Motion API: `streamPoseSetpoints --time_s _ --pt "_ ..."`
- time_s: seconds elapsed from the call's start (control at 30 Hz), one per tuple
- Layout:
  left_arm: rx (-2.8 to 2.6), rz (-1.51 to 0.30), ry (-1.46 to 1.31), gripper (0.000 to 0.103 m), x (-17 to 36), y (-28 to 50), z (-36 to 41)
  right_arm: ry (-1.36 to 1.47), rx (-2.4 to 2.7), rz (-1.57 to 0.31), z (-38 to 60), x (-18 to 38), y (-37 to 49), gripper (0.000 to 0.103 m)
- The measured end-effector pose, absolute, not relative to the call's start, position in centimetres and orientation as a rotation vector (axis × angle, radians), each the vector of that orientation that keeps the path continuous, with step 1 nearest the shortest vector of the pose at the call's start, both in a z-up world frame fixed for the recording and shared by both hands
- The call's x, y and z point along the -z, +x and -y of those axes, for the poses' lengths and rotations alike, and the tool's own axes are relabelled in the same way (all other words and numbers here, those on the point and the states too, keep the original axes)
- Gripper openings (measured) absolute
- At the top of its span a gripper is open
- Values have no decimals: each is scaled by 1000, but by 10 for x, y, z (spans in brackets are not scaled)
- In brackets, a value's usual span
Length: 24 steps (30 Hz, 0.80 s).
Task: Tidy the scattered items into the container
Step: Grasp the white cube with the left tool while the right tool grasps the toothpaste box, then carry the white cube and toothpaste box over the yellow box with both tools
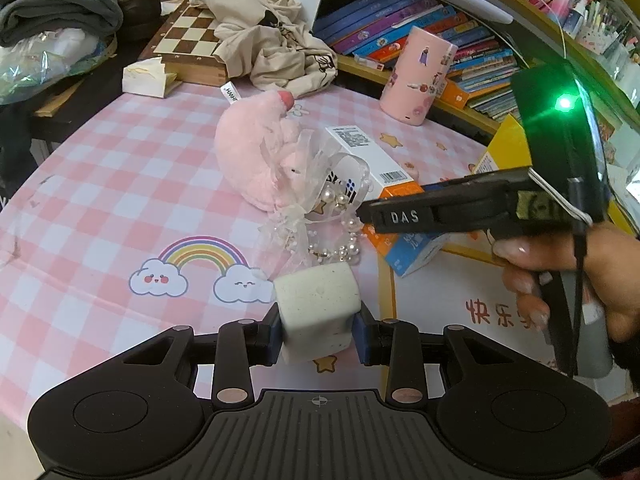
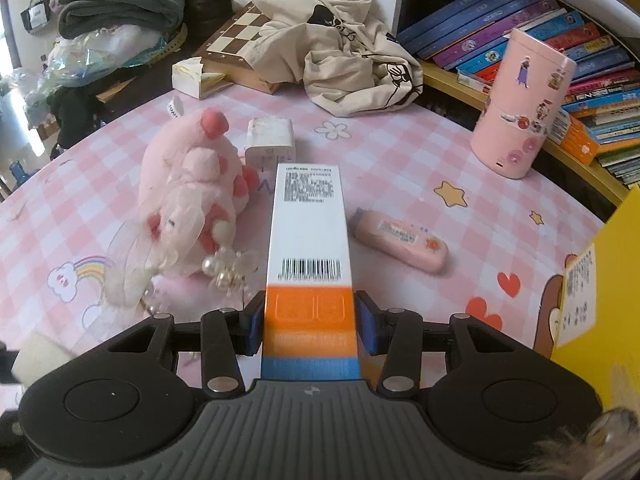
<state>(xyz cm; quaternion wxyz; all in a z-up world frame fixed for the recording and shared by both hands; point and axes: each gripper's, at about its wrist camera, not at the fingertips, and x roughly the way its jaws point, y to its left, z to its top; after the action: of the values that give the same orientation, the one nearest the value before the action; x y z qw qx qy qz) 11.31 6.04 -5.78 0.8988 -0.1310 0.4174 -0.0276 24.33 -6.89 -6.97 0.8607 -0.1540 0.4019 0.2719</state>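
Observation:
In the left wrist view my left gripper [image 1: 318, 332] is shut on a white foam cube [image 1: 316, 300], held just above the pink checked tablecloth [image 1: 100, 184]. The cube [image 2: 36, 356] also shows at the right wrist view's lower left edge. My right gripper [image 2: 310, 320] is shut on the orange end of a long white, orange and blue carton [image 2: 308, 220], both blue pads against its sides. From the left wrist view that gripper [image 1: 370, 216] reaches in from the right, held by a hand [image 1: 600, 276], over the carton [image 1: 372, 160]. The yellow container [image 2: 608, 272] stands at the right.
A pink plush [image 2: 188, 192] lies beside a pearl and gauze trinket [image 2: 228, 268]. A white plug adapter [image 2: 270, 140], a pink tube [image 2: 400, 242] and a tall pink tin [image 2: 520, 108] stand on the cloth. A chessboard [image 1: 188, 36], a beige bag [image 1: 264, 36] and books [image 1: 440, 32] line the back.

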Motion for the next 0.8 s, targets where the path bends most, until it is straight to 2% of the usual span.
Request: streamPoseSetpoints --time_s 0.27,0.8 --pt "65 -863 -268 33 57 114 -59 -338 -591 -849 62 70 251 38" --pt "120 -806 -261 32 33 104 -56 -227 -617 -891 112 44 206 37"
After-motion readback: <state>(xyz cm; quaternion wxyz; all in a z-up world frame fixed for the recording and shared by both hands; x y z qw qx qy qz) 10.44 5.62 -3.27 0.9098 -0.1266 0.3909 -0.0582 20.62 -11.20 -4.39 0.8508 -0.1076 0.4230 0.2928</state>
